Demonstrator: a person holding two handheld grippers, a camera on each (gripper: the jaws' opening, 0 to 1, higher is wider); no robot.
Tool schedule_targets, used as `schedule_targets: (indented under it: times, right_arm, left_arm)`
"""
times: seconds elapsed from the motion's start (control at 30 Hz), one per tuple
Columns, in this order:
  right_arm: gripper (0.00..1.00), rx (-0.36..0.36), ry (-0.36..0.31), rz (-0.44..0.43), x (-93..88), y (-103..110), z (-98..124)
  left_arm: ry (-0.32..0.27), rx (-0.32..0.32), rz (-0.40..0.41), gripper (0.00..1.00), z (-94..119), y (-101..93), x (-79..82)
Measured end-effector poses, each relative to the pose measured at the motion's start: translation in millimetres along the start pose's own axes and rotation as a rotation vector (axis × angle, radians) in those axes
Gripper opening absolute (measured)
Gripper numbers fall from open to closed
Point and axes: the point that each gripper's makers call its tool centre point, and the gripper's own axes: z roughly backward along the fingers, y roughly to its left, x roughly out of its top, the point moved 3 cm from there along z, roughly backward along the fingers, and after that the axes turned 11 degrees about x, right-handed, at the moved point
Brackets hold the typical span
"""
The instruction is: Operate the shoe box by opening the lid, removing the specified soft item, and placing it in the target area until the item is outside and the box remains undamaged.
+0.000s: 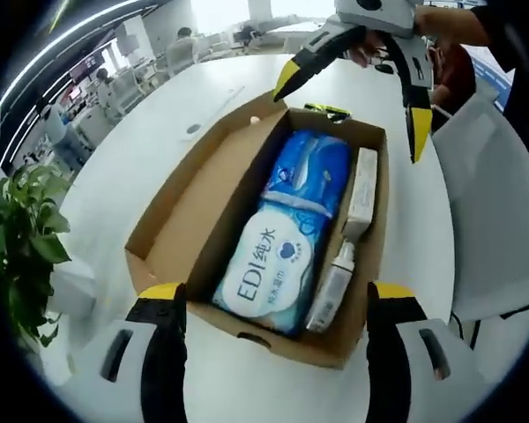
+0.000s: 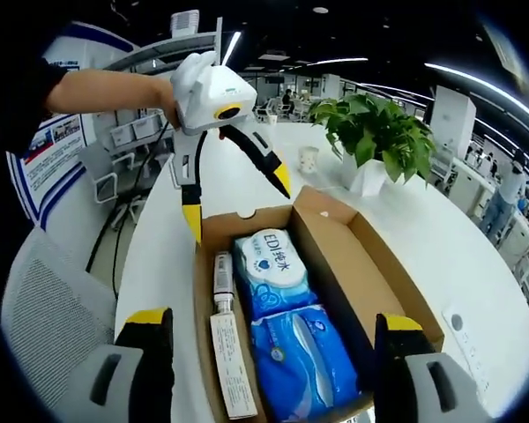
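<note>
An open brown cardboard shoe box (image 1: pixel 247 167) sits on a white round table (image 1: pixel 141 150), its lid folded back flat on one long side, so the inside is fully exposed. Against the lid-side wall of the box lie two soft packs end to end: a white and blue wet-wipe pack printed "EDI" (image 1: pixel 269 269) and a glossy blue plastic pack (image 1: pixel 309 172), touching each other and taking up most of the floor. Along the opposite long wall lie a slim white tube (image 1: pixel 332 286) and a narrow white carton (image 1: pixel 363 181), one after the other, wedged between the packs and the cardboard wall. The left gripper (image 1: pixel 273 304) stands with its yellow-tipped jaws spread wide, one on either side of the near short end of the box, holding nothing. In the right gripper view the right gripper (image 2: pixel 273 330) is likewise spread wide and empty, straddling the other short end; the same packs (image 2: pixel 273 273) lie between its jaws. A person's hand grips the left gripper there. Beyond the box, near the table's far edge, stand a green leafy plant in a white pot (image 2: pixel 375 137) and a small white cup (image 2: pixel 309 159). A pale chair (image 2: pixel 44 291) stands beside the table's edge.
</note>
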Motion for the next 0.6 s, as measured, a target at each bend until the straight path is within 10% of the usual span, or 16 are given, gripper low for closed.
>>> schedule_targets:
  times: [0.6]
  right_arm:
    - [0.79,0.034,0.027,0.010,1.6,-5,-27]
  left_arm:
    - [0.048,-0.062,-0.087,0.73,-28,1.1,-12.5]
